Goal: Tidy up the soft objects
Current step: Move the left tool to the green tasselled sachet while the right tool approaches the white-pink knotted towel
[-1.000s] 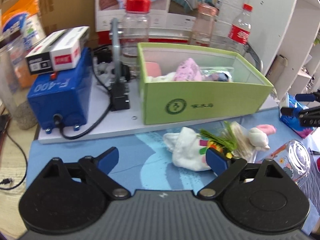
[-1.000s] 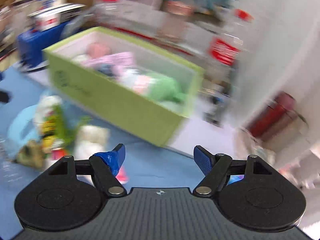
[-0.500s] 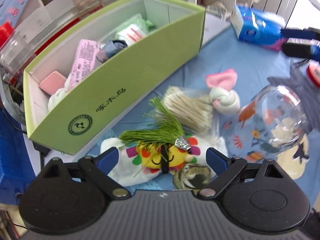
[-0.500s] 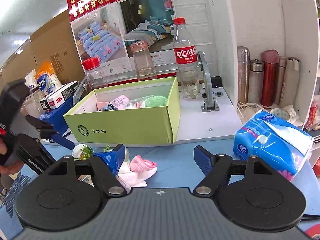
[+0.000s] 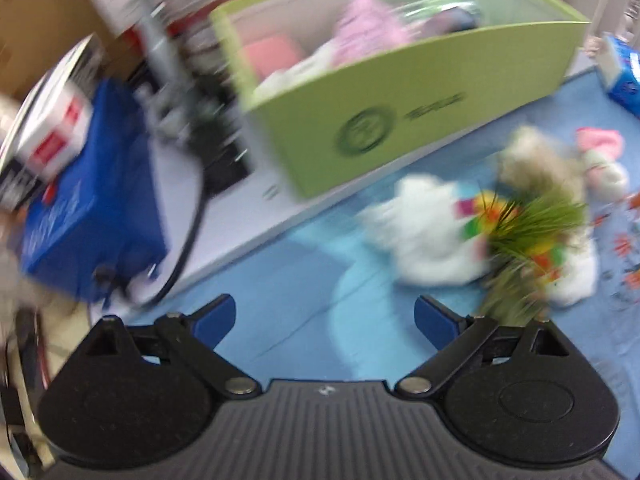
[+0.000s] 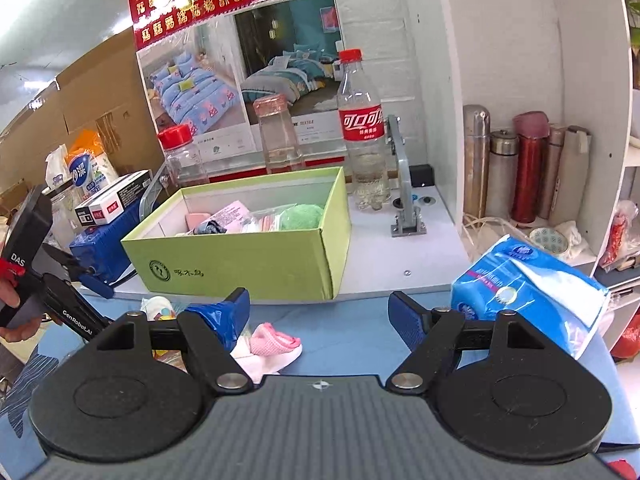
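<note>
Left gripper [image 5: 325, 318]: jaws apart, nothing between them, above the blue mat [image 5: 280, 292].
Right gripper [image 6: 319, 312]: jaws apart, empty.
White plush toy [image 5: 432, 232]: on the mat, beside the green box [image 5: 400, 128].
Risk: the green tassel [image 5: 536, 220] lies over the toy; a blurred, hasty approach may pinch only its strands.

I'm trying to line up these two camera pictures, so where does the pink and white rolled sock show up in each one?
Left wrist view: the pink and white sock lies at the far right on the blue mat, right of the tasselled toy.
Right wrist view: it lies low and left of centre, just right of the near left fingertip.
Shared landmark: the green box, behind the sock in both.
</note>
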